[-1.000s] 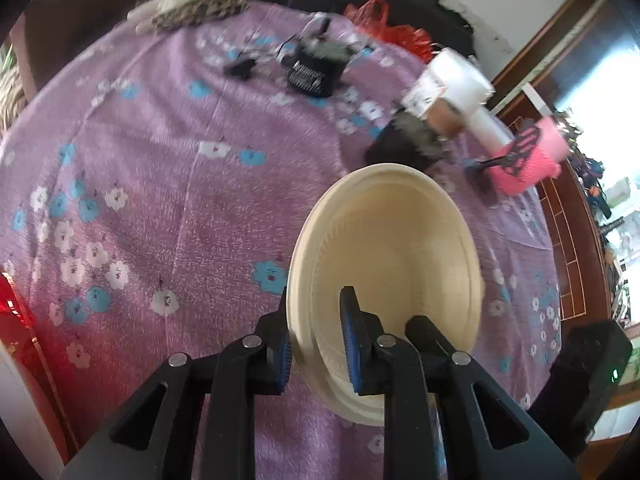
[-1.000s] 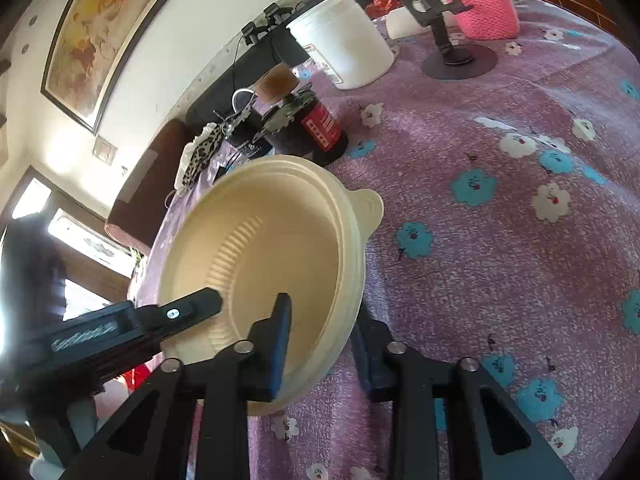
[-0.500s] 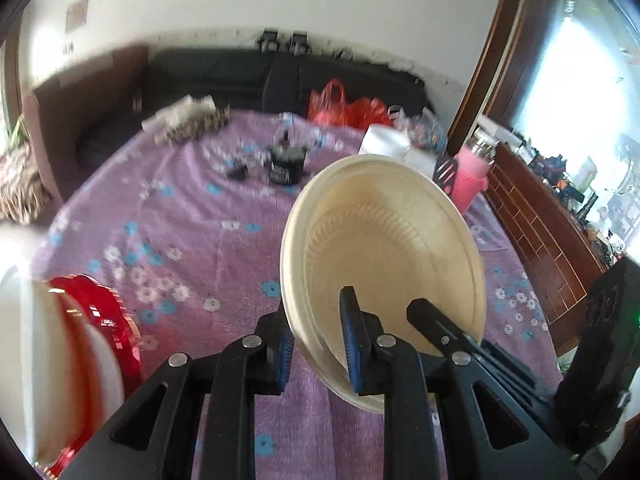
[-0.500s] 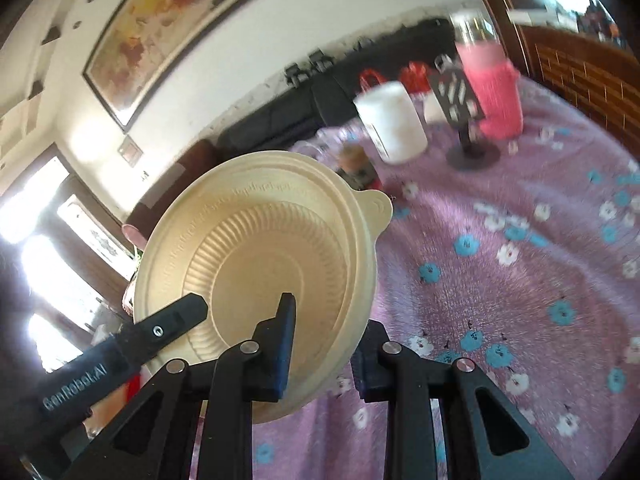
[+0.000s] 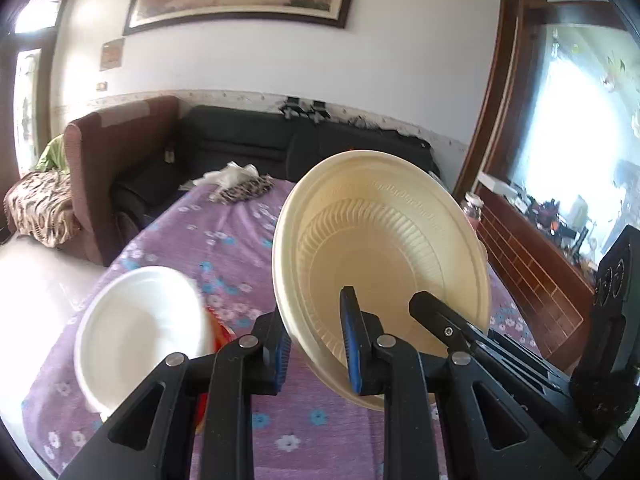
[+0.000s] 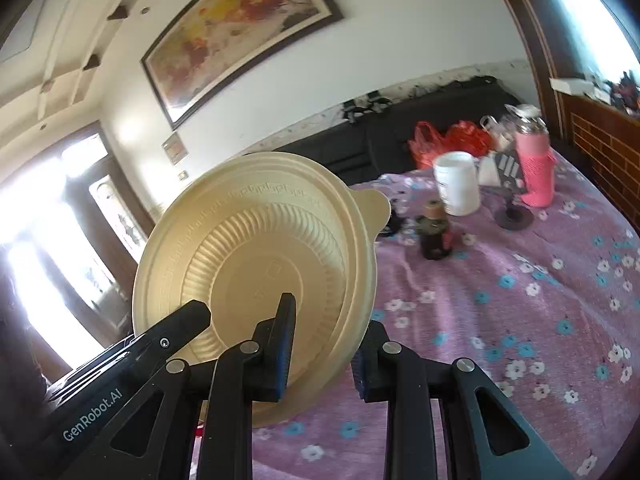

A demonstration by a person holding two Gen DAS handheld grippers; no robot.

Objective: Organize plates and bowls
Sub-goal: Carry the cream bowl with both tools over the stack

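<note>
A cream ribbed plastic bowl (image 5: 380,256) is held in the air above the purple flowered tablecloth (image 5: 224,248), tilted with its inside facing the cameras. My left gripper (image 5: 316,344) is shut on its near left rim. My right gripper (image 6: 320,344) is shut on the bowl's (image 6: 256,264) right rim, and the left gripper's finger shows at the lower left in the right wrist view. A white bowl (image 5: 140,328) sits on the table at the left in the left wrist view, with a red plate (image 5: 220,332) partly hidden behind it.
On the far right of the table stand a white tub (image 6: 456,184), a dark jar (image 6: 434,236), a pink bottle (image 6: 536,172) and a black phone stand (image 6: 512,212). A dark sofa (image 5: 240,148) lies behind the table. A leopard-print cloth (image 5: 244,190) lies at the far edge.
Both grippers have lifted the cream bowl well above the table and tilted it upright. The view has swung up to the wall. A white bowl now shows at the left.
</note>
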